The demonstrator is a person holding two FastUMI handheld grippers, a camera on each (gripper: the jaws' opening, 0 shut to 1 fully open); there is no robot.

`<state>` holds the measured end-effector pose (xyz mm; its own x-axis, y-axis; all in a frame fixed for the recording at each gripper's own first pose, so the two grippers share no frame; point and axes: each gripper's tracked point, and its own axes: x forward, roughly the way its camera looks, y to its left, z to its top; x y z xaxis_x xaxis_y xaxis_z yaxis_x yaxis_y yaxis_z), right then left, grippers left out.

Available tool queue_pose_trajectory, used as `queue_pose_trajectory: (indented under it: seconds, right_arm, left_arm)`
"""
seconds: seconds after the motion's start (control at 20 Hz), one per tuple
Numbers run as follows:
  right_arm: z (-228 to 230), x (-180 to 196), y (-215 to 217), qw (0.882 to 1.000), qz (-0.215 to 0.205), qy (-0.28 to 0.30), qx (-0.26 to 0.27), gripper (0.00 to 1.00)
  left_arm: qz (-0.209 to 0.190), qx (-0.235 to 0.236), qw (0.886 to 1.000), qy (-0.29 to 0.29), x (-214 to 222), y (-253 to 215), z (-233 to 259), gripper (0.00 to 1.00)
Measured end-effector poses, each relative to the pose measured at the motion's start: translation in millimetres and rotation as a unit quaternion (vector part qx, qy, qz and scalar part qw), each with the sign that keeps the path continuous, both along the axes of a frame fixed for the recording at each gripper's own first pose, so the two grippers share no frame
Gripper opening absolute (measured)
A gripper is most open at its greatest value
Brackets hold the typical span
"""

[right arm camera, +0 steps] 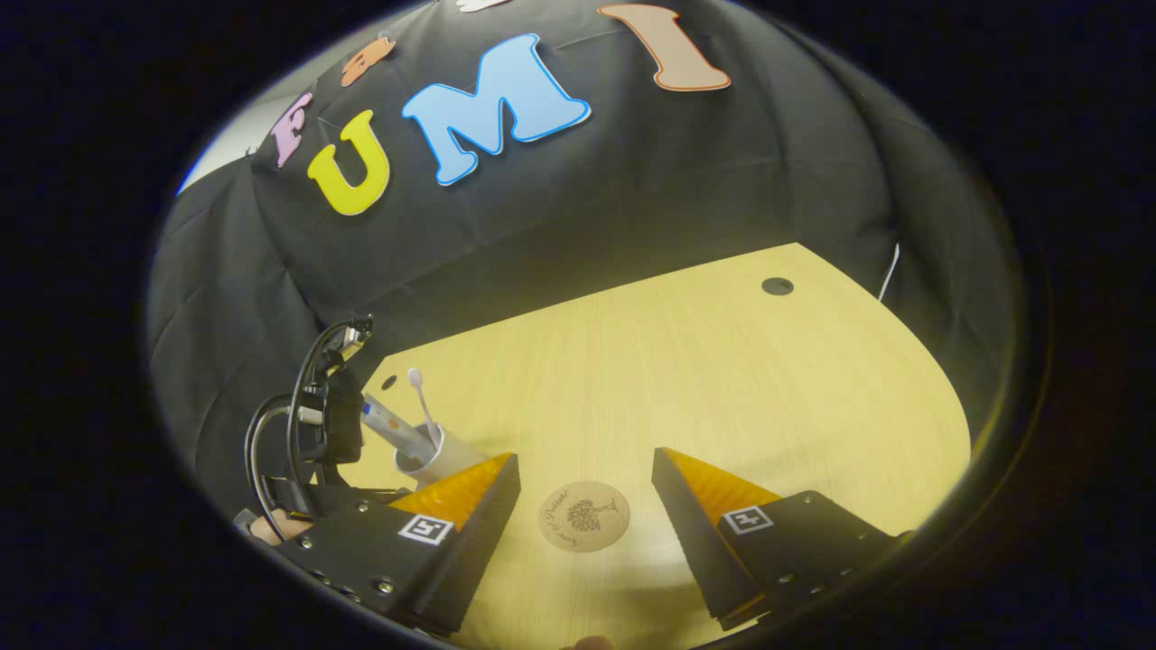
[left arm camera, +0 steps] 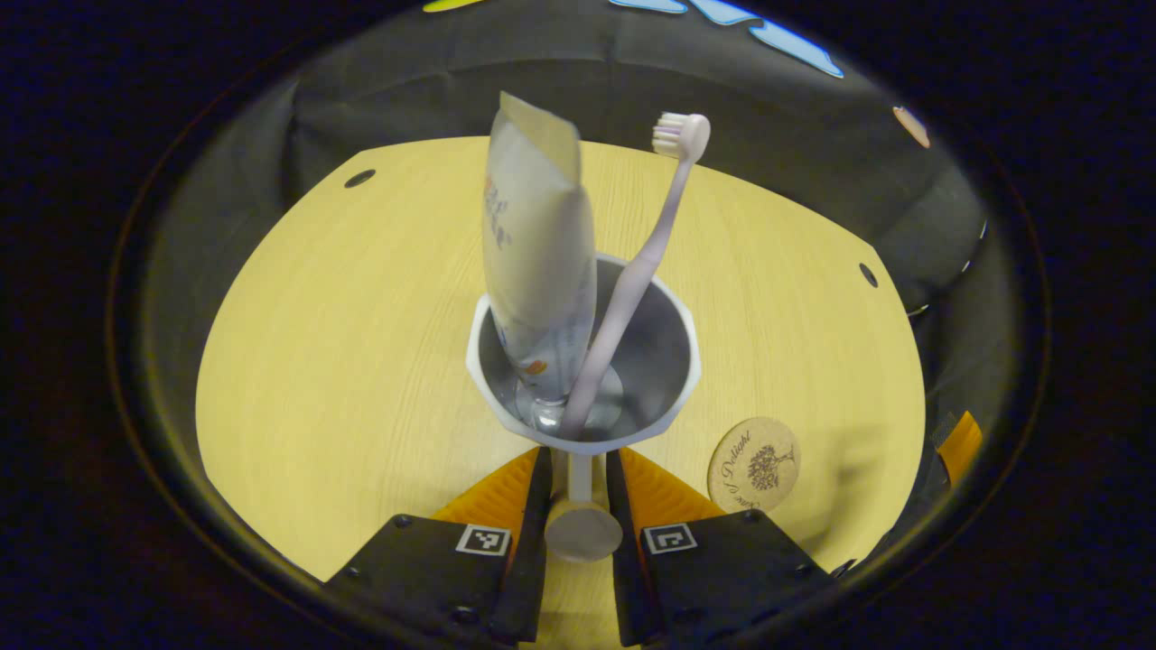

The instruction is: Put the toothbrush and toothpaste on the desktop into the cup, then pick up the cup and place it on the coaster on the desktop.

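1. The left tool has its two fingers closed on the handle of the white cup, pressing it from both sides.
2. The cup is tipped toward the camera in the left gripper view, so its grey inside shows. Whether its base touches the worktop I cannot tell.
3. A toothpaste tube stands in the cup, crimped end up, leaning on the left part of the rim.
4. A pale toothbrush stands beside it in the cup, head up, slanting to the right, its foot next to the tube at the bottom.
5. A round cork coaster with a printed tree lies flat on the light wooden worktop, just right of the cup and close to the near edge. It is bare.
6. The right tool is open, its fingers spread wide with nothing between them, hanging above the coaster near the worktop's front edge.
7. In the right gripper view the cup sits left of the coaster, with the left tool's cabled body against it.
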<state>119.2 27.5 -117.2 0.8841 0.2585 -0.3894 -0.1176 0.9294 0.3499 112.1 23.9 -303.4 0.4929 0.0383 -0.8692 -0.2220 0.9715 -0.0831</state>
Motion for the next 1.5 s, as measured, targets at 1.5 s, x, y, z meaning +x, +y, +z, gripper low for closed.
queue_pose_trajectory:
  seconds: [1.5]
  right_arm:
    - [6.5, -36.5, -56.1, 0.999, -0.053, -0.007, 0.011, 0.93]
  left_arm:
    - [-0.167, -0.035, 0.985, -0.019, -27.6, -144.8, 0.7, 0.29]
